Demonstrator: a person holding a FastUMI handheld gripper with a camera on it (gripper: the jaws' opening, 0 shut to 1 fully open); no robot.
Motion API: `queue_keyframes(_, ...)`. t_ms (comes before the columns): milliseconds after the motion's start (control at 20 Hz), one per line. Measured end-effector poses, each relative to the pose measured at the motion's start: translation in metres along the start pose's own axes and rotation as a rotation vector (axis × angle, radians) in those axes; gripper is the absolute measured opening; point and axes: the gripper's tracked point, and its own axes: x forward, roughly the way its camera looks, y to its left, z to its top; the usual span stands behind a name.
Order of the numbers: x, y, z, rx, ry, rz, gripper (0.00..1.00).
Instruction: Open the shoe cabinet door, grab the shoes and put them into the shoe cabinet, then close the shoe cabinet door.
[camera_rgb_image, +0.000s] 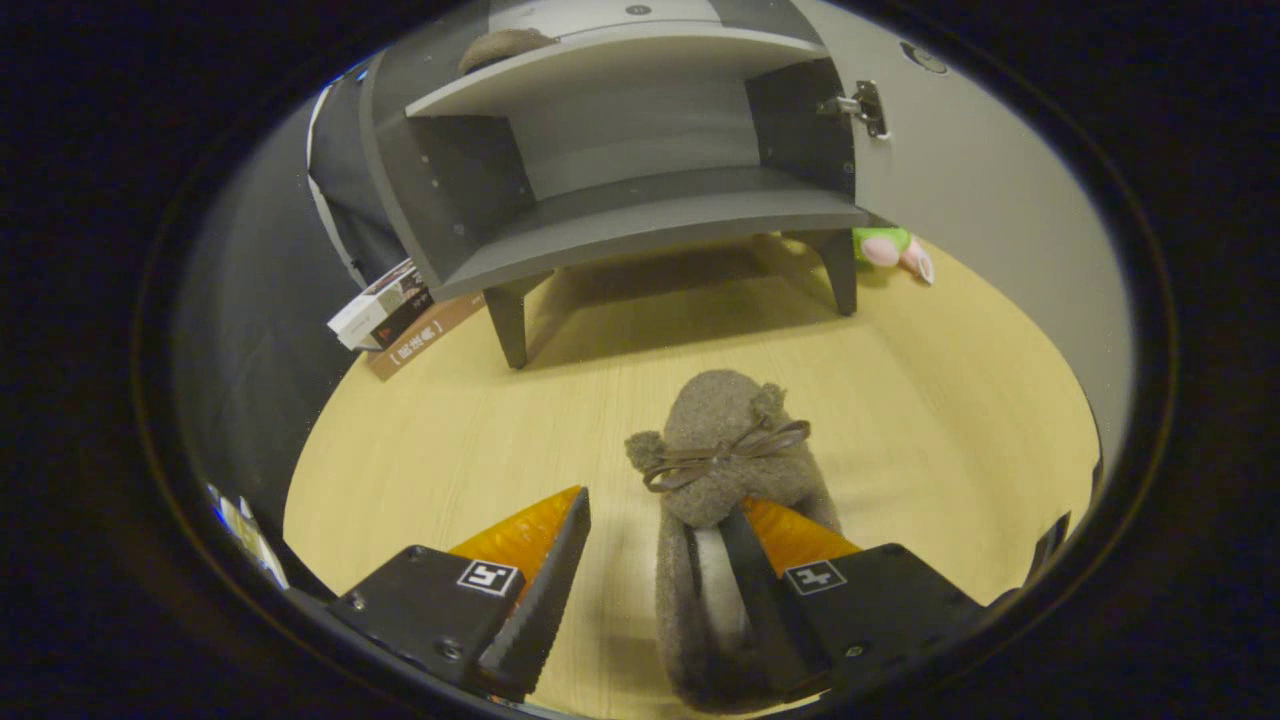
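Grab step: gripper (655, 540) open, right finger inside slipper (722, 450); cabinet (640, 200) open at 12 o'clock. Next: close fingers.

Gripper view: fisheye camera mounted on the gripper (655, 540), low and close above the wooden floor (900, 400), angled downward along the fingers. Faces the open shoe cabinet (620, 215), which stands farther off.

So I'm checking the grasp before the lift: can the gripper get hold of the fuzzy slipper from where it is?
Probably yes. The gripper is open and the slipper lies on the floor, one finger already inside its opening, the other outside its side wall; nothing lies between, so closing should pinch that wall.
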Motion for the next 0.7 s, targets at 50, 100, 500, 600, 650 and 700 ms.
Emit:
queue_keyframes(50,0.003,0.001,0.000,-0.002,0.008,0.002,0.82)
queue_keyframes(100,0.005,-0.002,0.001,-0.016,0.009,-0.007,0.83)
queue_keyframes(500,0.018,-0.018,0.005,0.029,0.025,-0.085,0.19)
queue_keyframes(600,0.010,-0.017,0.008,0.006,0.021,-0.075,0.10)
queue_keyframes(650,0.007,-0.014,0.012,-0.002,0.011,-0.066,0.08)
queue_keyframes(700,0.002,-0.011,0.015,-0.011,0.003,-0.051,0.07)
